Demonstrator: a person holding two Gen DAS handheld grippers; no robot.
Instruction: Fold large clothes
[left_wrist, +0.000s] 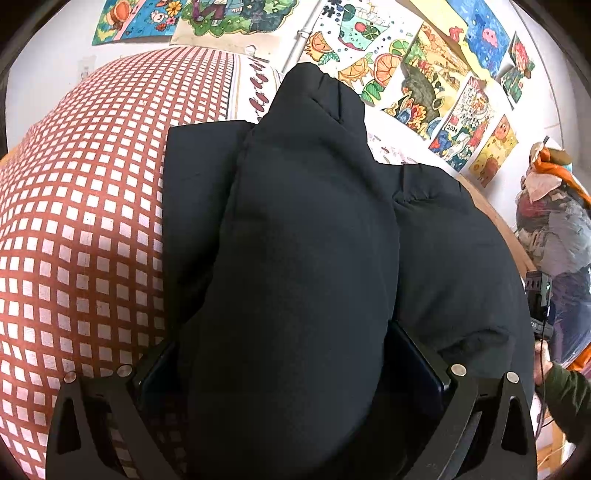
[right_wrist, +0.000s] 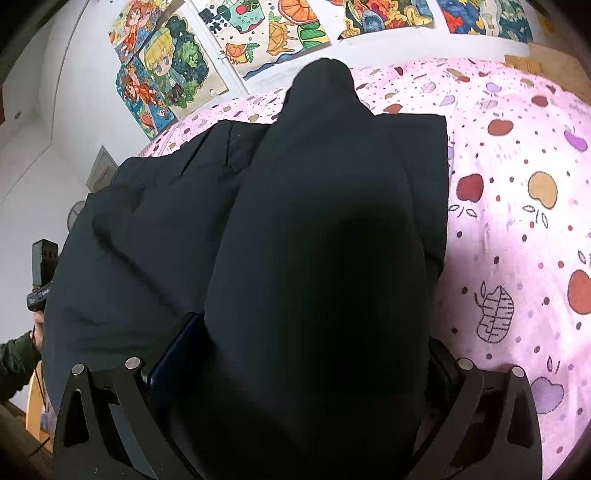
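Observation:
A black padded jacket (left_wrist: 454, 251) lies on the bed; it also shows in the right wrist view (right_wrist: 147, 236). My left gripper (left_wrist: 295, 369) is shut on a thick puffy fold of the jacket, perhaps a sleeve (left_wrist: 303, 229), which bulges between the jaws and runs away from the camera. My right gripper (right_wrist: 306, 354) is shut on another thick fold of the same jacket (right_wrist: 325, 206), which fills the gap between its jaws. The fingertips of both grippers are mostly hidden by fabric.
A red-and-white checked cover (left_wrist: 85, 221) lies left of the jacket. A pink apple-print sheet (right_wrist: 517, 221) lies to its right. Colourful drawings (left_wrist: 424, 74) hang on the wall behind. A pile of bags (left_wrist: 554, 221) stands at the right. The other hand-held gripper shows at the frame edge (right_wrist: 40, 273).

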